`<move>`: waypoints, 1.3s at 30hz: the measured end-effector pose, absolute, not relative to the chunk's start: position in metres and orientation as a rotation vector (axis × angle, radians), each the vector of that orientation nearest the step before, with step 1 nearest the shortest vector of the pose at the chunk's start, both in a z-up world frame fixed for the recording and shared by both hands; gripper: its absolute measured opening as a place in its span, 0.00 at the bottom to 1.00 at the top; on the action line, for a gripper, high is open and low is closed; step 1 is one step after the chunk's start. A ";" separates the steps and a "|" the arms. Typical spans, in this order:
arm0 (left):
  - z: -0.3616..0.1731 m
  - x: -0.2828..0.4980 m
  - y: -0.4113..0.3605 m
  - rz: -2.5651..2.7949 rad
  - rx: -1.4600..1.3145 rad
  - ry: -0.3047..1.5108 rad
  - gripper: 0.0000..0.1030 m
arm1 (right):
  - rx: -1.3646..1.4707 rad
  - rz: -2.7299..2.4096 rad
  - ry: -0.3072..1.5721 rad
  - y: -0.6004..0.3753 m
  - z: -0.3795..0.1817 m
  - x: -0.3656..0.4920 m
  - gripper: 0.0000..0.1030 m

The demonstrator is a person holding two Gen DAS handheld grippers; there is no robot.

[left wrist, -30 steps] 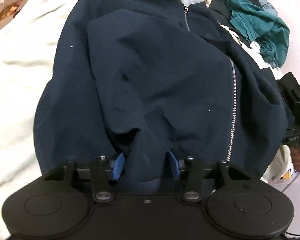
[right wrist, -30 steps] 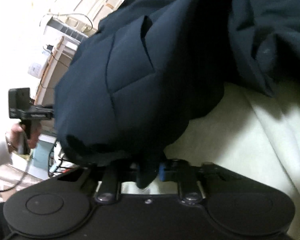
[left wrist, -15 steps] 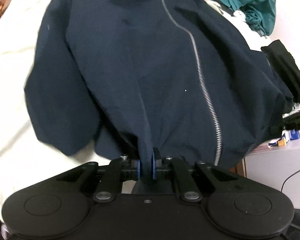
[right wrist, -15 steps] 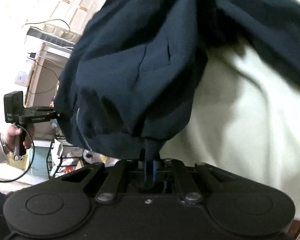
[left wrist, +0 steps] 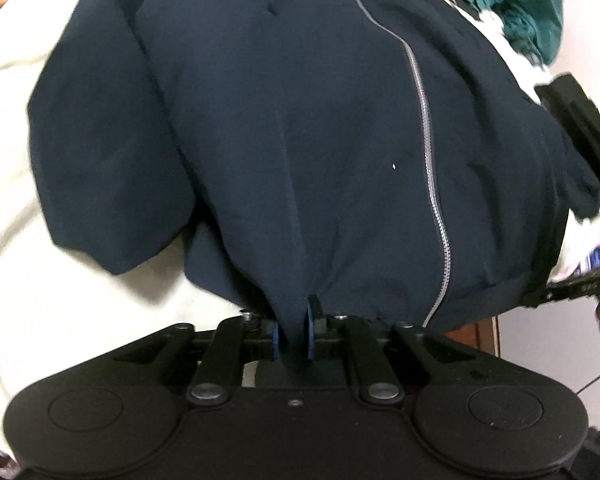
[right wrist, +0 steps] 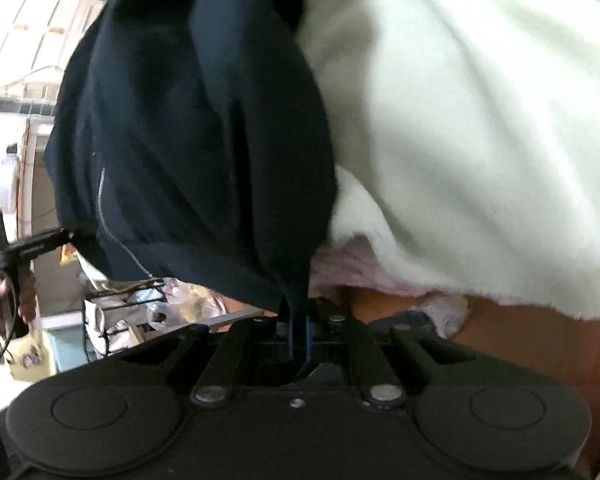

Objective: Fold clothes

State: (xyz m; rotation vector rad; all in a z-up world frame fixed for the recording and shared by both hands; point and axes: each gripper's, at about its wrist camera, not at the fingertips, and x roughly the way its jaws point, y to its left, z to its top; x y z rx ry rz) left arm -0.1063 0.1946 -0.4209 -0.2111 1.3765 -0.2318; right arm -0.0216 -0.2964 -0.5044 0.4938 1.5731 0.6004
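The cream blanket (left wrist: 28,240) covers the bed, and the navy jacket (left wrist: 300,140) lies spread on it, zipper (left wrist: 430,184) facing up, hem hanging past the blanket's edge. The left gripper (left wrist: 294,334) is closed tight on the hem, blue pads almost meeting. The right gripper (right wrist: 298,338) also pinches a fold of hem. A teal garment (left wrist: 528,4) lies behind the jacket. No writing can be read.
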 end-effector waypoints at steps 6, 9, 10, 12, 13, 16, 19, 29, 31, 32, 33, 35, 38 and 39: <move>-0.425 -0.105 0.201 -0.229 -0.254 1.361 0.49 | 0.276 0.629 1.494 -0.284 -0.472 -0.012 0.25; -0.435 -0.100 0.195 -0.262 -0.338 1.366 0.48 | 0.305 0.649 1.416 -0.294 -0.447 -0.007 0.51; -0.435 -0.098 0.192 -0.262 -0.338 1.361 0.47 | 0.308 0.651 1.389 -0.297 -0.440 -0.004 0.61; -0.437 -0.097 0.191 -0.259 -0.325 1.358 0.45 | 0.293 0.641 1.363 -0.295 -0.438 0.004 0.71; -0.438 -0.095 0.188 -0.255 -0.308 1.358 0.36 | 0.285 0.637 1.349 -0.294 -0.437 0.007 0.71; -0.435 -0.096 0.192 -0.256 -0.279 1.357 0.22 | 0.343 0.616 1.326 -0.285 -0.443 0.014 0.35; -0.435 -0.096 0.197 -0.255 -0.277 1.369 0.20 | 0.382 0.583 1.327 -0.276 -0.453 0.010 0.17; -0.423 -0.087 0.203 -0.283 -0.273 1.403 0.25 | 0.356 0.471 1.417 -0.264 -0.468 0.003 0.19; -0.415 -0.089 0.216 -0.280 -0.312 1.404 0.37 | 0.327 0.464 1.423 -0.262 -0.461 0.006 0.36; -0.412 -0.087 0.217 -0.277 -0.329 1.402 0.43 | 0.308 0.458 1.433 -0.261 -0.457 0.007 0.48; -0.405 -0.090 0.223 -0.271 -0.338 1.395 0.43 | 0.283 0.449 1.449 -0.262 -0.450 0.008 0.53; -0.389 -0.094 0.235 -0.257 -0.333 1.365 0.44 | 0.256 0.430 1.456 -0.263 -0.437 0.010 0.56; -0.360 -0.093 0.266 -0.171 -0.311 1.258 0.52 | 0.199 0.399 1.412 -0.265 -0.403 0.017 0.56; -0.356 -0.092 0.274 -0.143 -0.319 1.231 0.55 | 0.175 0.386 1.384 -0.262 -0.388 0.022 0.56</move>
